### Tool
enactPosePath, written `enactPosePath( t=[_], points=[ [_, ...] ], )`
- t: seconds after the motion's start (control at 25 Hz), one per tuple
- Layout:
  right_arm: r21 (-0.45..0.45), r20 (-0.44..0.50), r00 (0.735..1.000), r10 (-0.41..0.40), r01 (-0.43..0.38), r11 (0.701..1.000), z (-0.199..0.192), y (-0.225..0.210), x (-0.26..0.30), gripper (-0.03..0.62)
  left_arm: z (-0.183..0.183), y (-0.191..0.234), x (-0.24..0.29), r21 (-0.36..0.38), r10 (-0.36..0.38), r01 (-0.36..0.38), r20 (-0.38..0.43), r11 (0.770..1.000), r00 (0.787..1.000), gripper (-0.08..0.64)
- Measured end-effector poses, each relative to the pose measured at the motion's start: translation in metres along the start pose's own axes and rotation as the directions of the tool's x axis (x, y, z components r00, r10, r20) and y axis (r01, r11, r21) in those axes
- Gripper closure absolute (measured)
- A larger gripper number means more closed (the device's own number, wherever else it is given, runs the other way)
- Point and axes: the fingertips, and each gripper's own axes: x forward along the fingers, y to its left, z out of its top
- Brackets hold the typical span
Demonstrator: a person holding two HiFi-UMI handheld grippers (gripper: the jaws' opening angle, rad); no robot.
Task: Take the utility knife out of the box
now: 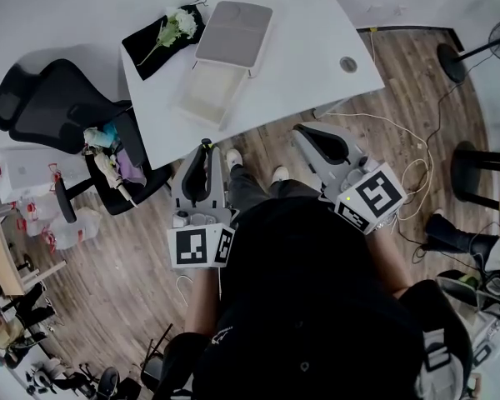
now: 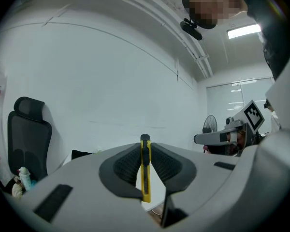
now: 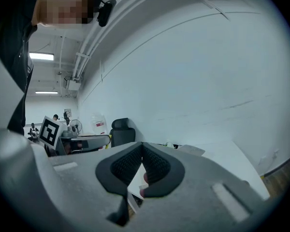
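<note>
Inspector: Jaws of the left gripper (image 2: 145,144) are seen closest to the lens. What is recorded between them?

Recorder: A yellow utility knife (image 2: 145,175) is clamped on edge between the ribbed pads (image 2: 123,166). The pads are closed onto its flat sides and kept slightly apart by its thickness.

Inspector: How is its long axis laid?

Recorder: It is aligned with the jaws. The dark end is noted just past the jaw tips, pointing away from the person toward the table (image 1: 317,48). The rest runs back between the pads toward the gripper body.

Inspector: And its position?

Recorder: From the head view, it is held in the air short of the table's near edge, over the wooden floor (image 1: 133,290). It is well apart from the box (image 1: 208,94), which lies open on the table with its lid (image 1: 233,32) at the far end.

Inspector: The other tool?

Recorder: The right gripper (image 3: 141,146) is observed closed, pad tips touching, with nothing gripped.
</note>
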Motion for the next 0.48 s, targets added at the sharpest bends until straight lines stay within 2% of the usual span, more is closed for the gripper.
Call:
enactPosePath(
  t=[0.48],
  points=[
    [-0.092,0.086,0.996,-0.026,0.034,0.995,0.052,-0.020,-0.017,0.588,0.046,-0.016,0.020,0.051,-0.072,0.067,0.096,0.996,0.993,0.500]
  ],
)
